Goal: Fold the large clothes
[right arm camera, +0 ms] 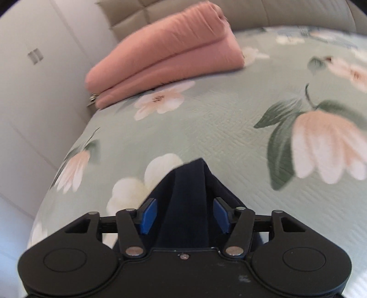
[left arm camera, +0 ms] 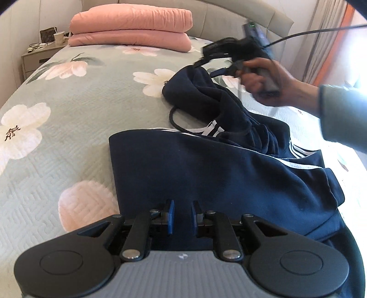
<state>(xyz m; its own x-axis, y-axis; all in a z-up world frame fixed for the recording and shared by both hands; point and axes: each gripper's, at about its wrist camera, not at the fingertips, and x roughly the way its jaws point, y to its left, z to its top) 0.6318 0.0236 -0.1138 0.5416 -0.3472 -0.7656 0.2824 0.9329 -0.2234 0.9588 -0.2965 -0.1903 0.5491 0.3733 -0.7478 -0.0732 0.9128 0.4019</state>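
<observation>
A navy hoodie (left arm camera: 206, 174) with white stripes lies partly folded on the flowered bedspread (left arm camera: 68, 128). Its hood (left arm camera: 201, 91) is lifted toward the bed's head. My left gripper (left arm camera: 182, 216) hovers low over the hoodie's near folded edge, its blue pads a narrow gap apart with nothing between them. My right gripper (left arm camera: 220, 66) shows blurred in the left wrist view at the hood's tip. In the right wrist view my right gripper (right arm camera: 184, 215) has its pads wide apart, and a ridge of navy hood fabric (right arm camera: 188, 197) runs between them without being pinched.
A folded pink quilt (left arm camera: 130, 29) lies at the bed's head, also in the right wrist view (right arm camera: 165, 55). A nightstand (left arm camera: 39, 57) with small items stands left of the bed. A padded headboard (left arm camera: 229, 20) and curtains (left arm camera: 325, 39) are behind. A white wardrobe (right arm camera: 34, 91) stands beside the bed.
</observation>
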